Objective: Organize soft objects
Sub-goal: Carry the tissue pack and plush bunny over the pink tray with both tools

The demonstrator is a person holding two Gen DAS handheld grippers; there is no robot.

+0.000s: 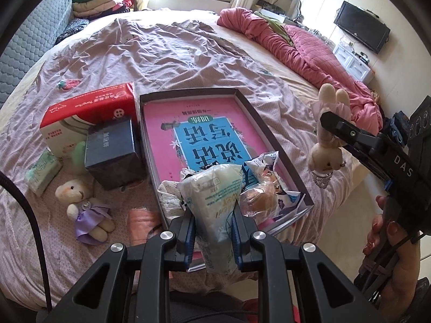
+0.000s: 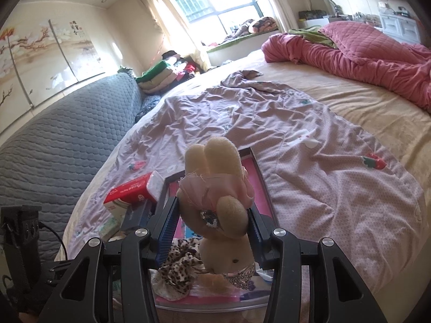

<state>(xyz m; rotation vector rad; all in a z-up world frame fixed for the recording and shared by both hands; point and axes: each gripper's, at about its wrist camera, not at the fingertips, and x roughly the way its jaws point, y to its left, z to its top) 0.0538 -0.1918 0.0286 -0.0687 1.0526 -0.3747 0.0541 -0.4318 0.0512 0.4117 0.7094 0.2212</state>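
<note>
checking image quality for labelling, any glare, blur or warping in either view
Right wrist view: the window is blown out and hazes the far wall. Left wrist view: even light, the box print is sharp. Both are fisheye-warped with dark corners, bed edges bowed.

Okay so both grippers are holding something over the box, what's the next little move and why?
Probably lower the left gripper and release its white packet into the open box. The packet already hangs over the box's near end, beside a wrapped snack, while the right gripper holds the plush bunny higher.

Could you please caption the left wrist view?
Left gripper holds a tissue pack over the box.
</note>
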